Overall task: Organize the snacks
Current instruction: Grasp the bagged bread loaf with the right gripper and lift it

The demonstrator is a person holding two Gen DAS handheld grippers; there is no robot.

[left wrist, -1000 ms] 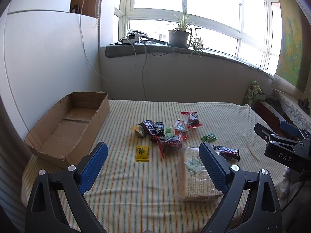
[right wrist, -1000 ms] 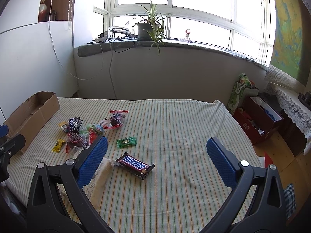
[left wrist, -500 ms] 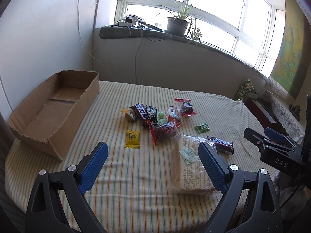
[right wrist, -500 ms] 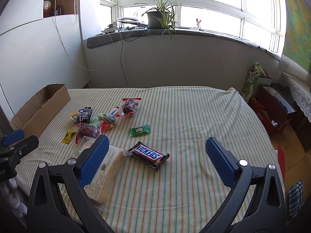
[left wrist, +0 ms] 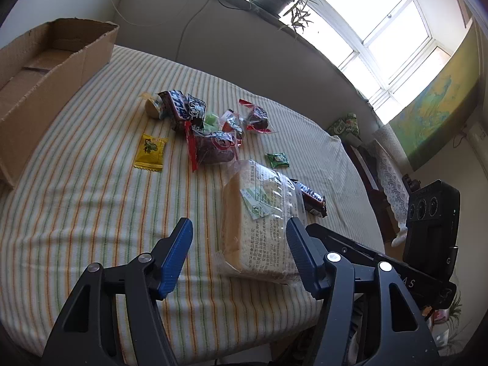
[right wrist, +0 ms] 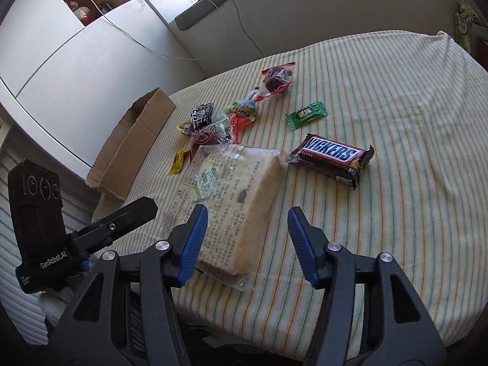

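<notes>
Reading "SNICKERS", bar (right wrist: 332, 160) beside bagged bread (right wrist: 231, 201)

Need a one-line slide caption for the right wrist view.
Right tongs, open, poised over the bagged bread loaf, with a Snickers bar beside it and a cardboard box beyond.

The tablecloth (left wrist: 91, 213) is striped woven cloth, matt and faintly ribbed; the box (left wrist: 45, 70) is raw brown cardboard with rough torn edges; the bread bag (right wrist: 231, 183) is clear, glossy, crinkled plastic film; the Snickers wrapper (right wrist: 332, 160) is shiny, probably foil-backed plastic; the gripper pads (right wrist: 192, 244) are textured blue rubber on matt black plastic.
</notes>
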